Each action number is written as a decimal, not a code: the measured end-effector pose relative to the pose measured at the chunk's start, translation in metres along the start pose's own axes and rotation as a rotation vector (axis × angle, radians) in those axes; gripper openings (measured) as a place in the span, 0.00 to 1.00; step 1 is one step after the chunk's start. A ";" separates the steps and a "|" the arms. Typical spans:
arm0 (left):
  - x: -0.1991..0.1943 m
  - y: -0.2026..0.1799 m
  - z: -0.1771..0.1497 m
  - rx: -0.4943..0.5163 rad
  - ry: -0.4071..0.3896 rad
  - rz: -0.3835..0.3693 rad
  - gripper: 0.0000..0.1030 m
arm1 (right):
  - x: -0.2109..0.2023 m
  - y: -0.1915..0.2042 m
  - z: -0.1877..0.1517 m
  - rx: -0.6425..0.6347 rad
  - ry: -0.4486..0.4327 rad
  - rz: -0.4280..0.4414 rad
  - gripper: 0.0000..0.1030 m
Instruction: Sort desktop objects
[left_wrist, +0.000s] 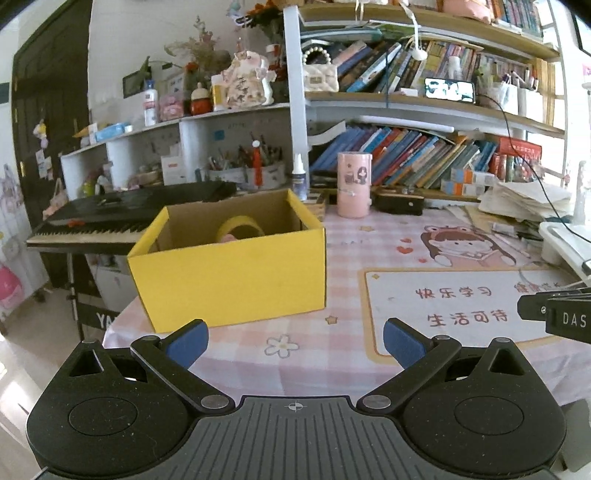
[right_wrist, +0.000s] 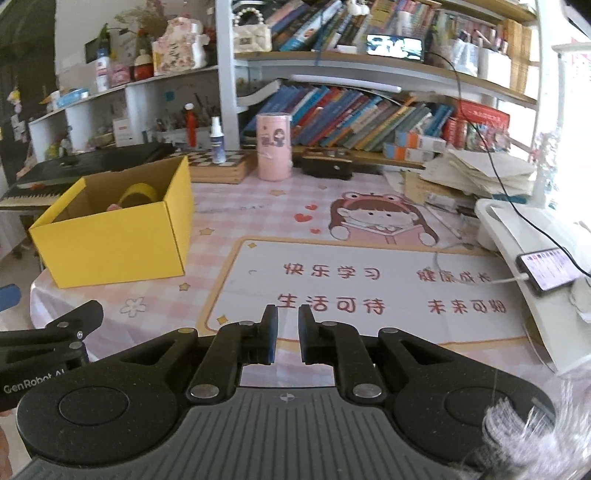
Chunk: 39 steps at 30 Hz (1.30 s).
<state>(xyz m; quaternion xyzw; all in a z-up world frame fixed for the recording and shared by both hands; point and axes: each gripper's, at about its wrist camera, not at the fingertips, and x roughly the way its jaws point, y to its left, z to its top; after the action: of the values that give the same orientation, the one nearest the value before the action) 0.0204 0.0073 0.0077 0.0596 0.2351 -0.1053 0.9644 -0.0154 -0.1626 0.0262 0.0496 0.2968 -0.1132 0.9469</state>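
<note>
The left gripper (left_wrist: 293, 341) is hovering with its blue-padded fingers spread wide and gripping nothing, just in front of the yellow cardboard box (left_wrist: 236, 275). The box is sitting on the pink checked desk mat (right_wrist: 258, 206), with a yellow tape roll (left_wrist: 240, 227) and a small pink item lying inside. The right gripper (right_wrist: 287, 334) is hovering over the mat, its fingers nearly pressed together, empty.

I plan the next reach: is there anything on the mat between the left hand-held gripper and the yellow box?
Nothing visible: only bare pink mat lies between the open left hand-held gripper and the yellow box, which holds a tape roll.
</note>
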 end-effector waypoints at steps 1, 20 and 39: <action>0.000 0.000 0.000 0.002 -0.003 -0.001 0.99 | -0.001 -0.001 0.000 0.005 0.000 -0.004 0.11; 0.002 -0.006 -0.007 -0.004 0.041 0.021 1.00 | -0.007 -0.006 0.000 0.028 -0.023 -0.097 0.88; 0.011 -0.015 -0.008 0.005 0.086 -0.013 1.00 | -0.003 -0.026 -0.009 0.100 0.004 -0.132 0.98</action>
<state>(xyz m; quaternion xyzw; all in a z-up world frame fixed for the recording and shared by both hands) 0.0230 -0.0076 -0.0055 0.0649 0.2765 -0.1094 0.9525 -0.0290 -0.1862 0.0196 0.0777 0.2954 -0.1899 0.9331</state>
